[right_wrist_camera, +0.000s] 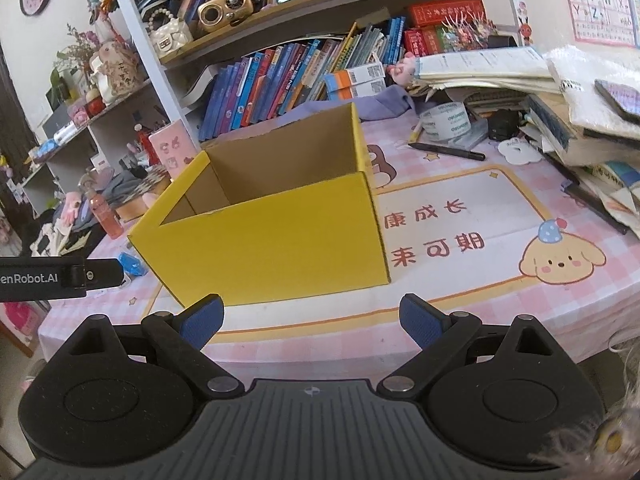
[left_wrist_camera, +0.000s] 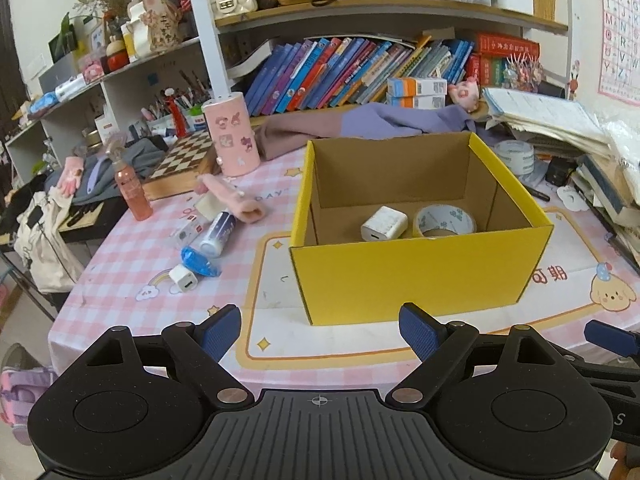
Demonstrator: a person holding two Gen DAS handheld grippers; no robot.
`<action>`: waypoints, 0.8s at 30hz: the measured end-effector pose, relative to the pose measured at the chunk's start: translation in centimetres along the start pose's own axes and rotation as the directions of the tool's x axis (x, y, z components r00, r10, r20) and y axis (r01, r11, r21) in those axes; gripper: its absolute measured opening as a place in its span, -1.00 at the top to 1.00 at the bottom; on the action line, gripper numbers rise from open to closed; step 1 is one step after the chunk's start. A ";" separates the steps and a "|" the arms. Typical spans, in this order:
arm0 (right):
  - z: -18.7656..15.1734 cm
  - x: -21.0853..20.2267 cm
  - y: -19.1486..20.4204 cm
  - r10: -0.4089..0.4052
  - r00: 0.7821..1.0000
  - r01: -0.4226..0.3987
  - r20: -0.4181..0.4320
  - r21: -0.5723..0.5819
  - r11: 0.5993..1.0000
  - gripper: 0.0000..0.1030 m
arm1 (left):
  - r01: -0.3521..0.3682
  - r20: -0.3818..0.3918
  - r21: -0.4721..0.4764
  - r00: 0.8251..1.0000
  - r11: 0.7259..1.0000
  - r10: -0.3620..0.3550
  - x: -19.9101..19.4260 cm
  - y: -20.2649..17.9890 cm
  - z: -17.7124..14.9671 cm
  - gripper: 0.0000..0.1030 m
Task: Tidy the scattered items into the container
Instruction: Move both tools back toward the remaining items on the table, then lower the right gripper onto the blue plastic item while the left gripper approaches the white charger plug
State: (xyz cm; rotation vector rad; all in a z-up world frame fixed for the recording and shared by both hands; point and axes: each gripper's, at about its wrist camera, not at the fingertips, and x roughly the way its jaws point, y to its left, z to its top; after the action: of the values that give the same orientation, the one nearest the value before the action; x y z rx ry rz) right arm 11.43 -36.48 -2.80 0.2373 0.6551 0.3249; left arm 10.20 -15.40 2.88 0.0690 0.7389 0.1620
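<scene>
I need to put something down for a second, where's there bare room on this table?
Free: the mat strip between the yellow box and the near table edge, and the patch to the box's right, around the printed puppy. Crowded: to the box's left, the small charger, tube and pink bottle.

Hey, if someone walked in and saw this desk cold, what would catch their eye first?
The bright yellow box at the middle of the pink checked tablecloth, with a white charger and tape roll inside. Then the small items scattered to its left, and crowded bookshelves behind.
</scene>
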 end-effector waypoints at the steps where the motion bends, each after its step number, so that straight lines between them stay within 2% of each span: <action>1: 0.1 0.0 0.4 -0.009 1.000 0.009 0.005 -0.010 1.000 -0.85 | 0.006 0.006 -0.012 1.000 1.000 -0.006 0.1 0.6 -0.1 -0.72; 9: 0.9 -0.4 5.7 -0.090 0.995 0.095 0.049 -0.105 0.990 -0.85 | 0.095 0.090 -0.115 0.992 0.989 -0.084 -0.1 6.7 -0.5 -0.78; 12: 0.9 -1.0 7.9 -0.108 0.992 0.116 0.065 -0.136 0.984 -0.85 | 0.124 0.140 -0.170 0.985 0.978 -0.101 -0.2 9.3 -0.7 -0.85; 16: 0.7 -1.2 10.7 -0.126 0.989 0.137 0.071 -0.174 0.975 -0.85 | 0.168 0.164 -0.234 0.978 0.958 -0.132 0.3 12.6 -1.3 -0.86; 20: 0.3 -0.9 13.6 -0.137 0.987 0.152 0.087 -0.192 0.970 -0.85 | 0.214 0.141 -0.240 0.973 0.947 -0.184 1.0 15.0 -2.3 -0.85; 24: -0.2 -0.1 16.2 -0.141 0.986 0.155 0.085 -0.185 0.971 -0.85 | 0.231 0.137 -0.182 0.969 0.956 -0.208 1.0 16.8 -2.6 -0.86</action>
State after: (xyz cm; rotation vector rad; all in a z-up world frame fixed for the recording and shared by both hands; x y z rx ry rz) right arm 7.62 -21.54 2.20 0.0158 0.5631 0.2328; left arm 7.16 1.36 2.30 -0.1914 0.6059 0.0177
